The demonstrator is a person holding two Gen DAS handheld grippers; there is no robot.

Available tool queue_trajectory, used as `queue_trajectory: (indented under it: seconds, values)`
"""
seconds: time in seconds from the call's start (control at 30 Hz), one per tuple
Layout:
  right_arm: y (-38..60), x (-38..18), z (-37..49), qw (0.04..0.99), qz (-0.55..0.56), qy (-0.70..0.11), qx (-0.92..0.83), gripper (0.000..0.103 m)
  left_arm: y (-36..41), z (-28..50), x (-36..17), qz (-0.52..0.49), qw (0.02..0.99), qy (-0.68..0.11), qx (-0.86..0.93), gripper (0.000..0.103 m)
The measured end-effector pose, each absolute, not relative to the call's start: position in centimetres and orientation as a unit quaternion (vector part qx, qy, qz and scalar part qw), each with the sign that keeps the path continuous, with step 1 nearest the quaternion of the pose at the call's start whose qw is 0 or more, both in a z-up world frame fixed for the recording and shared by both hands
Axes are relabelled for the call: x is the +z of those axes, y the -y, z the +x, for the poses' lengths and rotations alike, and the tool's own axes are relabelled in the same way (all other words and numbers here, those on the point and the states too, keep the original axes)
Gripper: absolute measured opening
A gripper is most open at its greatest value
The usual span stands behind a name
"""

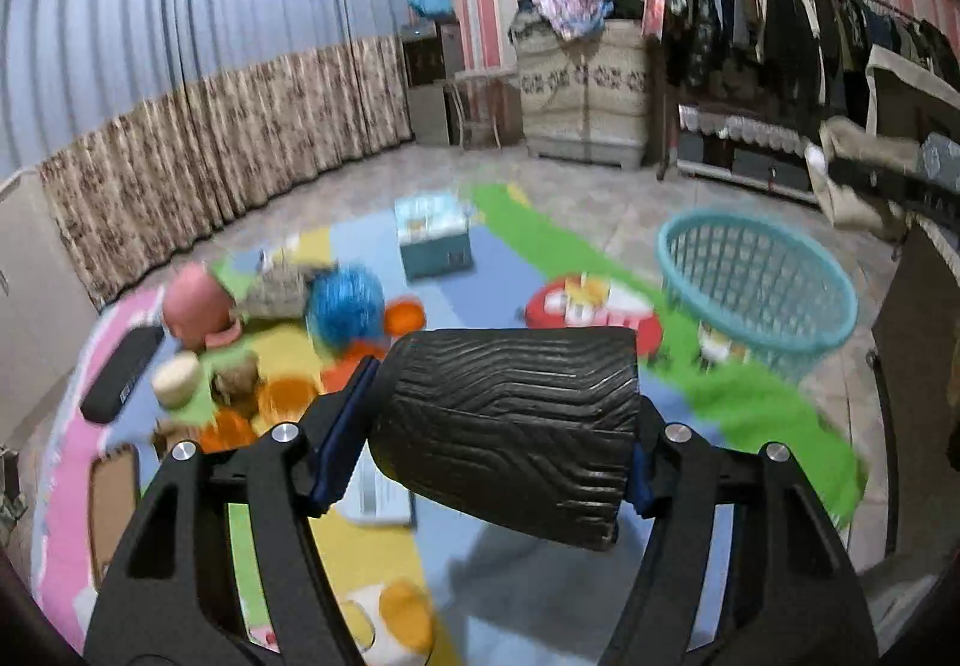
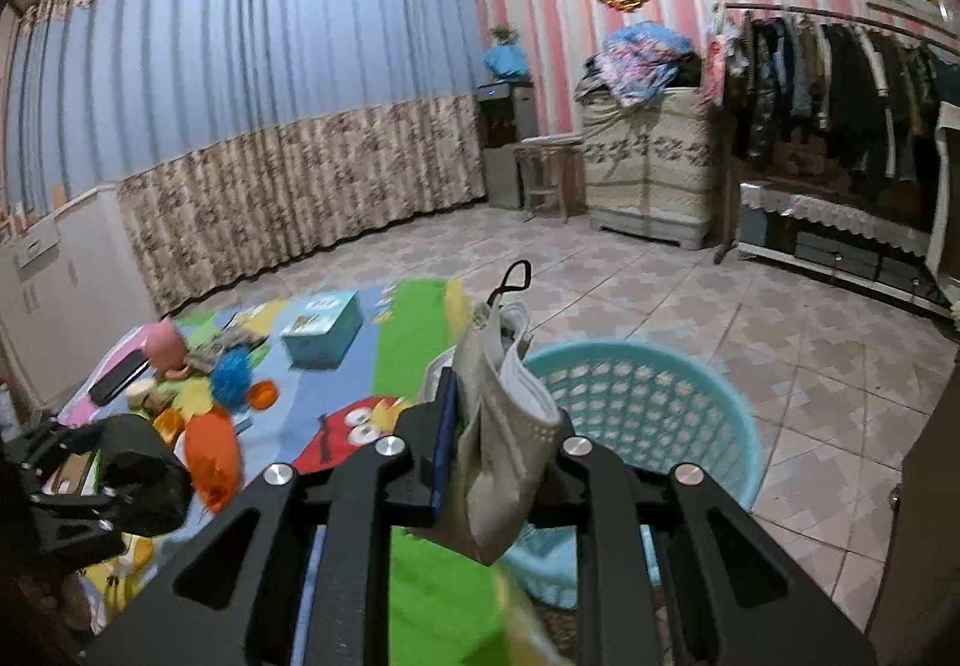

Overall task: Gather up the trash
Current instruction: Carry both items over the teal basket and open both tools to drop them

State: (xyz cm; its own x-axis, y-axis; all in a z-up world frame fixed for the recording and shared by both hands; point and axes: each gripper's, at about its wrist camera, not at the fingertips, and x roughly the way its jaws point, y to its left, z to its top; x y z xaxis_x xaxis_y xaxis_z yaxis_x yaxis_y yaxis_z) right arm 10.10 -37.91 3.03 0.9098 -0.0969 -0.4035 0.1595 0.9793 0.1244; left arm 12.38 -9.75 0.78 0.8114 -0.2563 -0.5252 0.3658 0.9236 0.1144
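Trash lies scattered over the colourful play mat [image 1: 516, 222], and two pieces of it are already in the tools: the left gripper [image 1: 480, 426] is clamped on a black ribbed cup [image 1: 510, 426] held sideways between its blue-padded fingers [image 1: 342, 444], while the right gripper [image 2: 498, 462] is closed on a folded beige paper bag [image 2: 498, 426] that stands upright between its fingers, a black loop poking out of the top. In the right wrist view the bag hangs just in front of the turquoise laundry basket [image 2: 690, 414], which sits at the mat's edge on the tiled floor [image 2: 780, 318]. In the left wrist view the same basket is off to the right of the cup and well apart from it. On the mat beyond the cup are a teal box [image 1: 432, 234], a pink cup [image 1: 198, 306] on its side, a blue fluffy ball [image 1: 345, 306], a black flat case [image 1: 120, 372] and some orange scraps [image 1: 405, 315], all blurred. Patterned curtains [image 2: 270, 126] cover the far wall, and a rack of dark clothes [image 2: 840, 84] stands at the right
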Motion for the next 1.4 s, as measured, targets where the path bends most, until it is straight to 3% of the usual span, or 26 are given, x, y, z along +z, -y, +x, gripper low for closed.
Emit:
queue_trajectory:
  seconds: [0.23, 0.4, 1.03, 1.4]
  values:
    - [43.3, 5.4, 10.6, 0.97, 0.082, -0.196, -0.12, 0.019, 15.3, 13.9, 5.2, 0.09, 0.96, -0.209, -0.165, 0.067]
    - [47.7, 3.5, 11.1, 0.962, 0.107, -0.202, -0.151, 0.019, 19.6, 15.4, 5.3, 0.085, 0.957, -0.207, -0.185, 0.067]
    - [54.9, -0.4, 10.9, 0.939, 0.165, -0.231, -0.196, 0.019, 35.5, 21.0, -0.9, 0.094, 0.923, -0.259, -0.268, 0.067]
    - [53.7, -1.7, 13.2, 0.937, 0.162, -0.254, -0.177, 0.019, 36.6, 24.6, -4.2, 0.105, 0.91, -0.308, -0.258, 0.067]
